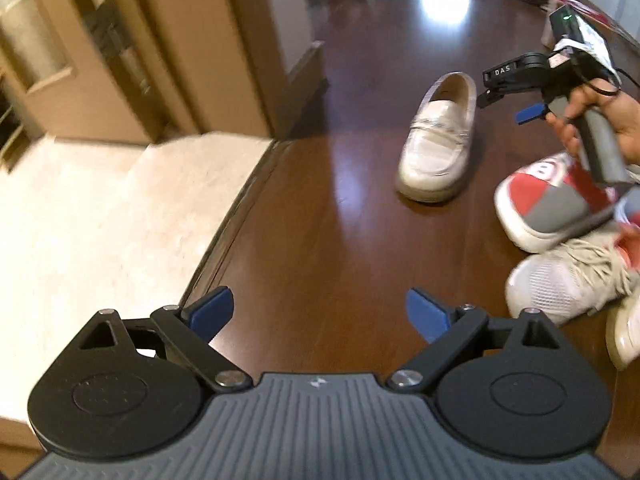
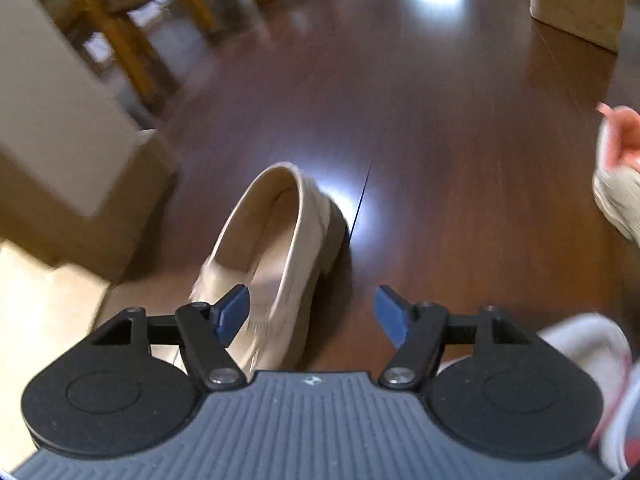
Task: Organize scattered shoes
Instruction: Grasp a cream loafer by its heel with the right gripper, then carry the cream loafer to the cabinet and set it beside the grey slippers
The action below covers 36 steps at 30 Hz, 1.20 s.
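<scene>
A cream loafer lies on the dark wood floor. To its right sit a red-and-grey sneaker and a white knit sneaker with laces. My left gripper hangs open over bare floor near the step edge, with nothing between its fingers. A hand holds my right gripper just right of the loafer's heel. In the right wrist view the right gripper is open above the loafer. Its left finger is over the shoe's front, and the pads do not press on it.
A pale tiled entry floor lies one step lower on the left, beside wooden doors. More light shoes sit at the right. Wooden chair legs and a cardboard box stand further off.
</scene>
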Tool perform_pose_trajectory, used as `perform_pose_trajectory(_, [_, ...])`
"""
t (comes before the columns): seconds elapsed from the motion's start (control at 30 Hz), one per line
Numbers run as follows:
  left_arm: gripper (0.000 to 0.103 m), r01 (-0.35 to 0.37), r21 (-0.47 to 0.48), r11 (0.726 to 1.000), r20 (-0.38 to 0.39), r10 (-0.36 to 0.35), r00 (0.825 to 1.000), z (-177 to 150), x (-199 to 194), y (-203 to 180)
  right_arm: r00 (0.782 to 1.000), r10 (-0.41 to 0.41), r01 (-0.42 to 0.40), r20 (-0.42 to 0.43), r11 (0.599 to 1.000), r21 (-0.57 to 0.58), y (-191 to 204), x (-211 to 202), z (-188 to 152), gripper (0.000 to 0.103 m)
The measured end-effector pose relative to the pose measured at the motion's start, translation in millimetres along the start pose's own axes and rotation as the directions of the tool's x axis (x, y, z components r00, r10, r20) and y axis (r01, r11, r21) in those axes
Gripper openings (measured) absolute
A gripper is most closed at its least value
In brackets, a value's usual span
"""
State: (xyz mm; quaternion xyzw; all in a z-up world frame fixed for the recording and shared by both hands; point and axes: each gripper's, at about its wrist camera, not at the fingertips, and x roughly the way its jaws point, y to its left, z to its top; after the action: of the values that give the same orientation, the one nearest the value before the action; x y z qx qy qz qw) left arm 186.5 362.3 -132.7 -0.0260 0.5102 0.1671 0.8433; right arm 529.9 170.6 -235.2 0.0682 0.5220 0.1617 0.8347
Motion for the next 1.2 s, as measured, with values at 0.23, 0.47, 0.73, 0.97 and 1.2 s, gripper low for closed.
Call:
perform_pose_trajectory(0.23, [0.095,-0.054,-0.013,0.998,-0.078,0.053,0.996,-17,14,17,0.998,-0.055,0.056,-0.019,0.993,0.104,12,73,8,0.020])
perform_pose_trajectory(0.47, [0.095,-0.005,-0.028,1.000,-0.069,0.003,0.998,-27,7,9,0.955,0.296,-0.290,-0.031,0.948,0.133,-6,35,-44,0.008])
perform_pose_trajectory(0.73, [0.095,0.068,-0.019,0.997,0.056,-0.067,0.996,-32,-53,-5,0.786,0.588,-0.566,-0.190,0.808,0.163,-31,-96,-186,0.008])
perform_pose_trajectory(0.97, [0.095,0.275,0.133,0.952,0.090,-0.288,0.953,-35,-128,-86,0.920,0.357,-0.307,-0.159,0.912,0.271,-167,-288,-326,0.008])
perform_pose_trajectory(1.2, [0.095,0.270,0.532,0.803,0.076,-0.363,0.929,-54,-203,-228,0.986,-0.045,0.098,-0.162,0.937,0.336,-308,-375,-433,0.019])
